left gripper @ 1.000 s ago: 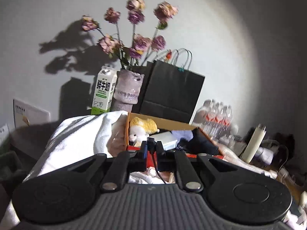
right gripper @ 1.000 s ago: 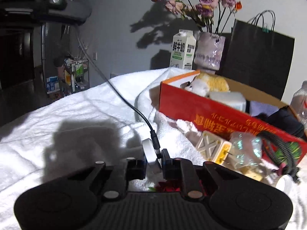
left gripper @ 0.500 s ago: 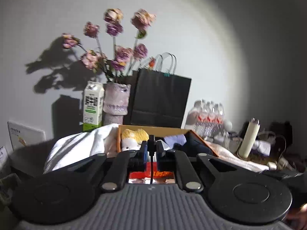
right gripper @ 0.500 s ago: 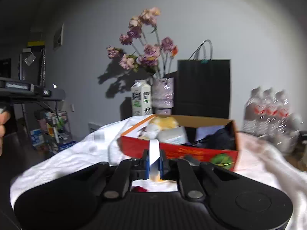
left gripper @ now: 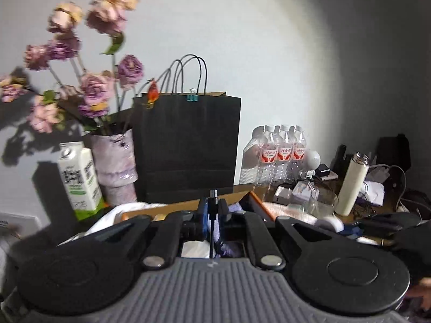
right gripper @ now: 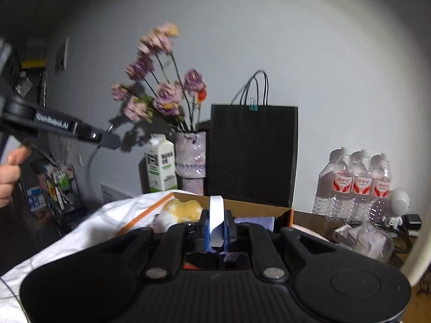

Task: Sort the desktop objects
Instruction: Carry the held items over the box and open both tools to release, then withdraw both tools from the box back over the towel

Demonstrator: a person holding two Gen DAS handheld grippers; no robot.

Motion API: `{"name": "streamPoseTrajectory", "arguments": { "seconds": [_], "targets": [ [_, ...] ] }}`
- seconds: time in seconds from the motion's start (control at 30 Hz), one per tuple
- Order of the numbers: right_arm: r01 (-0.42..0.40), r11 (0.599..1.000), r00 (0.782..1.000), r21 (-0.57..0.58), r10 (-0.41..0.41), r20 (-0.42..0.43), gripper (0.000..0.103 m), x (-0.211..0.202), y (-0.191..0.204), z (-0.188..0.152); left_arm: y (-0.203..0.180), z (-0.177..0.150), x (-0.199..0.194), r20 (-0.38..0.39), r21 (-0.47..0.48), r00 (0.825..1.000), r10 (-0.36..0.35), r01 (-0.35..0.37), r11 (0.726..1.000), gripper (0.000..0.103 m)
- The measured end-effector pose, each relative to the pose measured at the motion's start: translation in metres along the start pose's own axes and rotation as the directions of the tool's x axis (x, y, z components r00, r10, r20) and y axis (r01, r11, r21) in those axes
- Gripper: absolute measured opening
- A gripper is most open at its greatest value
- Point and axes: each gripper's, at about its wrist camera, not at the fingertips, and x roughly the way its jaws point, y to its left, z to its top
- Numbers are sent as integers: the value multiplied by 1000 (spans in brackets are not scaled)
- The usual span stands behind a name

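My left gripper is shut on a thin black cable whose plug end sticks up between the fingers. My right gripper is shut on a white charger block. Both are held up above the orange cardboard box, which holds a yellow plush toy and a purple item. The box edge also shows in the left wrist view. The left gripper's body shows at the left of the right wrist view.
Behind the box stand a black paper bag, a vase of dried roses, a milk carton and water bottles. A cream flask and clutter lie right. A white towel covers the left.
Both grippers have risen and tilted up from the towel and box. The right one lifted the white charger with it; the left keeps the cable.
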Motion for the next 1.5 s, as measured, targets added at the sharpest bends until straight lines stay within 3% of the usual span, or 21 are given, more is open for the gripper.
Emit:
{"name": "streamPoseTrajectory", "arguments": {
  "seconds": [0.13,0.23,0.3,0.37,0.4,0.43,0.53,0.63,0.7,0.77,0.8,0.9,0.97,1.1,1.27,1.37,1.5],
  "targets": [
    [63,997,995,-36,-65,-69,8,61,-9,12,-4,12,52,-19,-34,1000,-8,7,999,8],
    [89,996,987,-27,-92,-135,8,105,-18,9,1,5,107,-95,-45,995,-39,35,998,8],
    [93,996,981,-16,-94,-170,8,129,-25,4,8,-3,143,-121,-41,993,6,-11,999,10],
    [97,995,978,-25,-100,-184,8,149,-28,2,16,-13,171,-85,-47,990,112,-116,992,36],
    [95,995,975,-25,-98,-199,8,159,-29,0,21,-18,184,-93,-55,984,152,-157,986,69],
    [96,995,973,-25,-99,-207,8,168,-31,0,28,-21,196,-112,-64,980,167,-175,982,80],
    [96,995,968,-16,-97,-230,8,191,-36,1,44,-30,214,-123,-86,978,168,-180,980,82],
    [76,997,972,10,-72,-222,9,214,-40,1,61,-35,218,-128,-117,975,183,-198,973,96],
    [27,997,975,67,-11,-222,17,231,-45,0,74,-38,214,-117,-179,975,188,-207,962,96],
    [-7,991,971,132,38,-236,53,245,-50,-1,89,-43,207,-120,-241,977,177,-201,949,96],
    [-9,987,971,158,47,-233,58,247,-51,-1,95,-45,204,-128,-262,976,177,-205,943,96],
    [9,983,979,185,29,-201,61,238,-50,-2,104,-51,194,-165,-266,963,214,-253,930,99],
    [18,979,981,201,22,-194,69,228,-51,-2,104,-56,189,-197,-240,949,246,-290,927,100],
    [41,984,972,175,2,-237,77,209,-45,-3,95,-69,182,-305,-166,916,261,-321,932,100],
    [111,983,950,147,-62,-306,82,181,-27,-6,75,-88,154,-339,-112,908,248,-300,947,99],
    [106,983,950,152,-55,-308,84,151,-14,-10,60,-102,115,-314,-110,924,219,-265,958,99],
    [43,988,965,147,-3,-262,95,82,9,-27,37,-137,38,-177,-77,967,182,-198,977,100]
  ]
}}
